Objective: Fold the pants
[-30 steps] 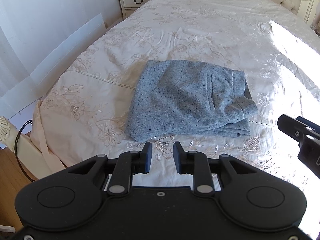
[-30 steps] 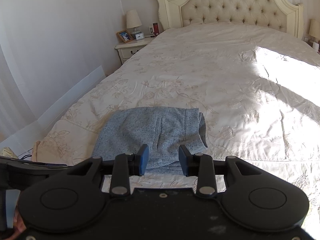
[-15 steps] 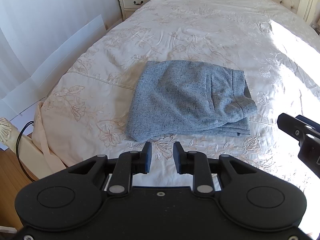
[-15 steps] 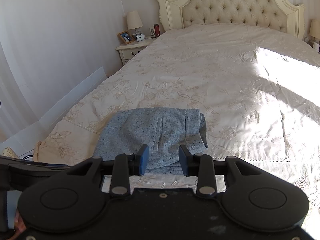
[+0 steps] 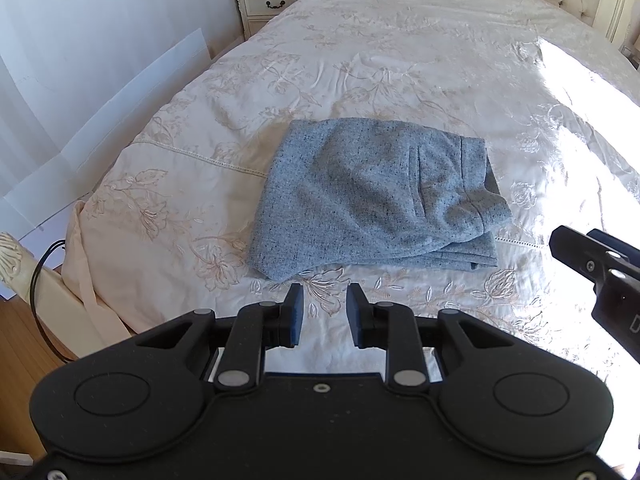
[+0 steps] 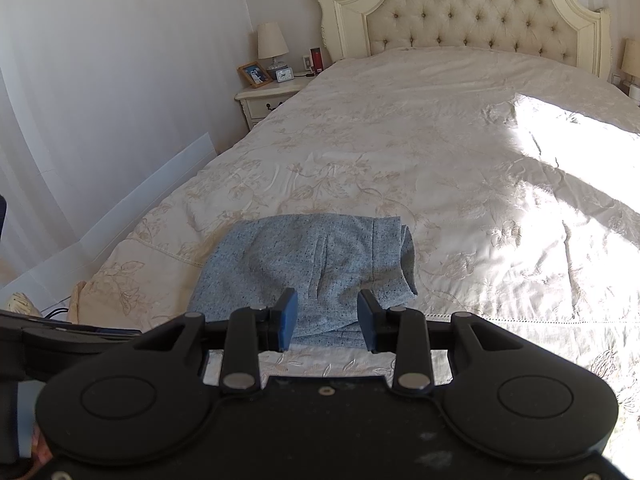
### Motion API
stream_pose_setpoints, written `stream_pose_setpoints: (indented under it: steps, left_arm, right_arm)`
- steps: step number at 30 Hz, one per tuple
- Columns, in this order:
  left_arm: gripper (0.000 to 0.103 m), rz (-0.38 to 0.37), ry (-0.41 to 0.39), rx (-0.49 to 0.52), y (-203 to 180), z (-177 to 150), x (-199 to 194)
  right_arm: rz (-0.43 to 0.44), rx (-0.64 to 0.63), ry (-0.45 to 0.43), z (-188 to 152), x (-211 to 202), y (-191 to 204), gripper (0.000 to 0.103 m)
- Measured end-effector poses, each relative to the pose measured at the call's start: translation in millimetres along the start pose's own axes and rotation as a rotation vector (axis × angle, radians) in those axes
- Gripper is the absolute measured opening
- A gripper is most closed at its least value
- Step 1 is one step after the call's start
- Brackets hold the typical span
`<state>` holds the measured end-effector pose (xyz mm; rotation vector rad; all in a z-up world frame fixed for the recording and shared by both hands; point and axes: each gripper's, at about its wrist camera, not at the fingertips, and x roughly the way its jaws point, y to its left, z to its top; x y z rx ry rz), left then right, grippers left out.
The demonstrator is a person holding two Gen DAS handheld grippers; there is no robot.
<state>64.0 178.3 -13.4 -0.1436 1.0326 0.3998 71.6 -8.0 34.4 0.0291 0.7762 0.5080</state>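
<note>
The grey-blue speckled pants [image 5: 372, 196] lie folded into a compact stack on the cream bedspread [image 5: 400, 52], near the foot of the bed; they also show in the right wrist view [image 6: 316, 264]. My left gripper [image 5: 324, 312] is open and empty, held just short of the stack's near edge. My right gripper [image 6: 326, 316] is open and empty, held above the near edge of the pants. The right gripper's body also shows at the right edge of the left wrist view [image 5: 600, 268].
The bed's left edge drops to a wood floor [image 5: 24, 344] with a black cable [image 5: 44, 276]. A nightstand [image 6: 268, 100] with a lamp, photo frame and clock stands by the tufted headboard [image 6: 460, 12]. Bright sunlight falls across the right of the bedspread [image 6: 560, 160].
Both grippers have drawn back slightly and risen a little. The folded pants have not moved.
</note>
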Motion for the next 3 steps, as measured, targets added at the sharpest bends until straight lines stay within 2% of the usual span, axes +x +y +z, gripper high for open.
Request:
stream_pose_setpoints:
  steps: [3]
  left_arm:
    - [0.036,0.0,-0.002,0.002,-1.8,-0.2,-0.4]
  right_arm:
    - [0.004,0.0,0.0,-0.3,0.0,-0.6,0.036]
